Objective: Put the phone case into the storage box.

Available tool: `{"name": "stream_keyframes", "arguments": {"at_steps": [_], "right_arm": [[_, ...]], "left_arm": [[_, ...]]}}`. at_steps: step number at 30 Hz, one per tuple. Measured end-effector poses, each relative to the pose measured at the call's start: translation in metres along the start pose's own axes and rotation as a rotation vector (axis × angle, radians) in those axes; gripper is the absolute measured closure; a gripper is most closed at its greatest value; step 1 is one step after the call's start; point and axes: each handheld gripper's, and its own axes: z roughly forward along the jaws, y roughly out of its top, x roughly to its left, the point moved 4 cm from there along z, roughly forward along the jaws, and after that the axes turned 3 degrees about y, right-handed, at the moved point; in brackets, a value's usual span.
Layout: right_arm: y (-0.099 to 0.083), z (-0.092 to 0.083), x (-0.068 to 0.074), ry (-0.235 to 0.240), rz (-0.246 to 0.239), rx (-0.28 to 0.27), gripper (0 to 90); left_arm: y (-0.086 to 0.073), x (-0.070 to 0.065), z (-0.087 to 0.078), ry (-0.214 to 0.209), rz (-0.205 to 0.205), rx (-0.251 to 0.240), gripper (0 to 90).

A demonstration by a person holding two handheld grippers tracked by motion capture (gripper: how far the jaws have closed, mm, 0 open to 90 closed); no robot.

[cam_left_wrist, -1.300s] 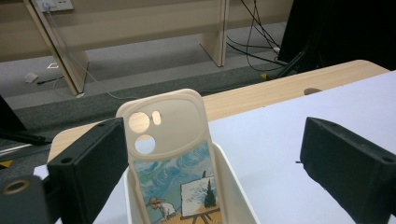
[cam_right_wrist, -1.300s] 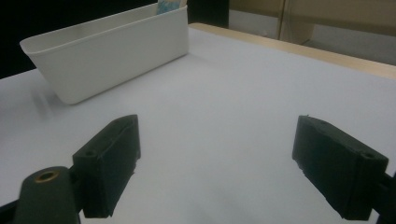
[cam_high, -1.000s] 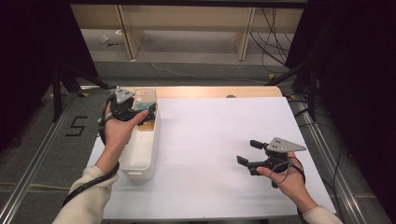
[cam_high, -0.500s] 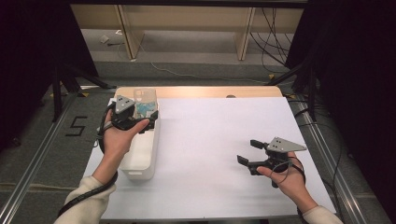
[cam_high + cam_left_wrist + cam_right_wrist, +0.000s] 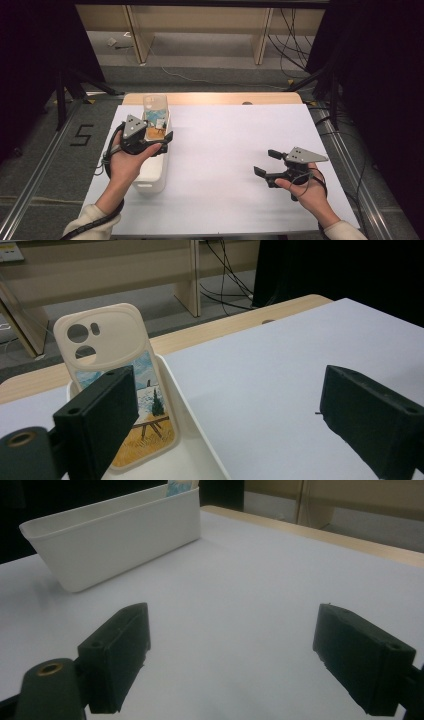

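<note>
Left tool (image 5: pixel 161 141) hangs spread wide above the near half of the white bin (image 5: pixel 150 176), gripping nothing; its jaws stand well apart in the left gripper view, with the phone case (image 5: pixel 117 385) beyond the left jaw, not between the two. Right tool (image 5: pixel 266 163) is likewise released, hovering over bare surface (image 5: pixel 220 150) at about 4 o'clock from the bin, well apart from it.

The case stands upright, leaning against the bin's far end wall, at 12 o'clock from the left hand (image 5: pixel 125 165). If the step is to take the case out, the left tool should swing toward 12 o'clock so the case's thin edges come between the jaws, close on its upper part above the rim, and lift straight up so the bin does not tip.

From above, the case is a small, half-hidden shape. Up close, the left gripper view gives its camera cutout and painted back. Only the right gripper view shows the bin's long outer wall (image 5: pixel 120 535).
</note>
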Motion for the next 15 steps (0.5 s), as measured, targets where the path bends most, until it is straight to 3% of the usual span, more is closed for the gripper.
{"name": "stream_keyframes", "arguments": {"at_steps": [15], "right_arm": [[0.000,0.000,0.000,0.002,-0.003,-0.001,16.4]], "left_arm": [[-0.016,-0.012,-0.014,-0.026,0.011,-0.002,8.0]]}}
